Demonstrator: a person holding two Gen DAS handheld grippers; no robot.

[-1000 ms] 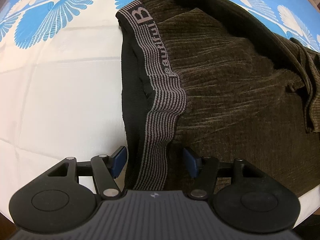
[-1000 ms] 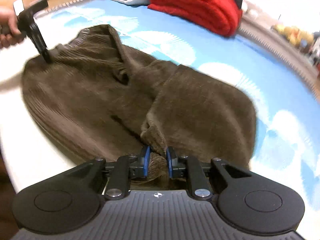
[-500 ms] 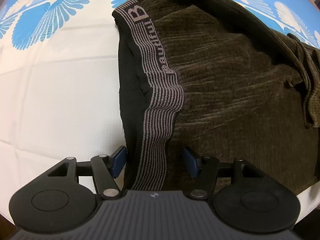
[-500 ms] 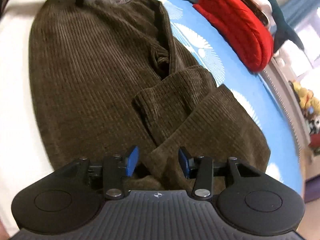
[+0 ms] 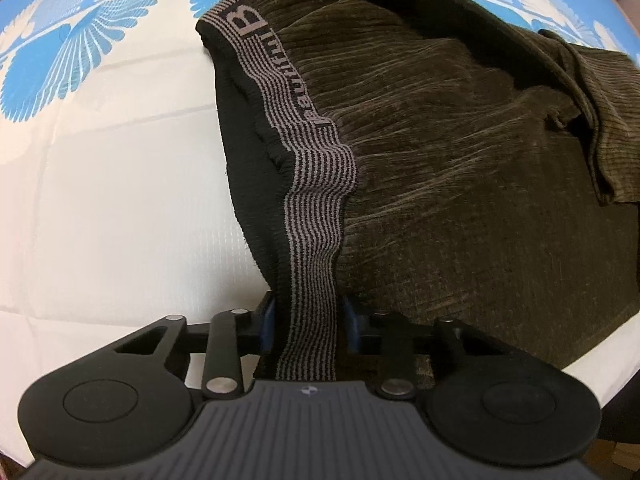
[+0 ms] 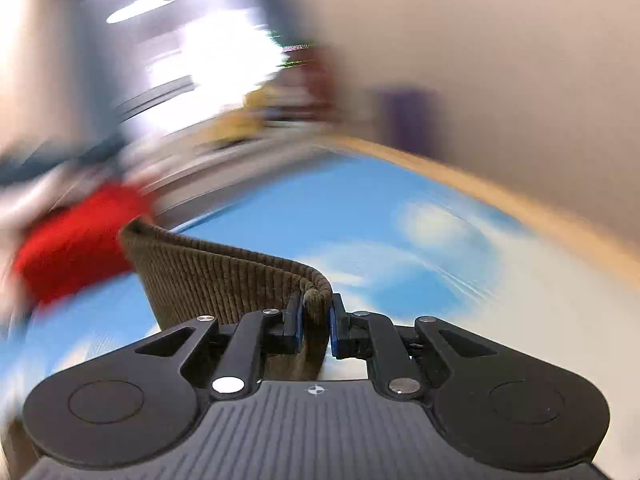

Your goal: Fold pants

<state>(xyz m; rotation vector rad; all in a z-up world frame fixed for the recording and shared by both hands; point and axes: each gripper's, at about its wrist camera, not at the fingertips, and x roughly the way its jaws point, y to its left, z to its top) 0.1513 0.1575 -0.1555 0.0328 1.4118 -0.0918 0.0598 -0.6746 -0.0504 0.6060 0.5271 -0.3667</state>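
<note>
**A:** Where are the pants?

**B:** The dark brown corduroy pants lie spread on a bed sheet that is white with a blue feather print. Their striped elastic waistband, with lettering woven in, runs from the upper part of the left wrist view down toward the camera.

**A:** What is the left hand-held gripper doing?

**B:** The left hand-held gripper points down at the sheet. Its jaws have just been closing, and the blue pads now sit against either side of the waistband, pinching it.

**A:** And the right one?

**B:** The right hand-held gripper has also just been closing. It is nearly shut on a folded corduroy edge of the pants. Behind it everything is motion-blurred: blue sheet, and a red shape at the left.
</note>
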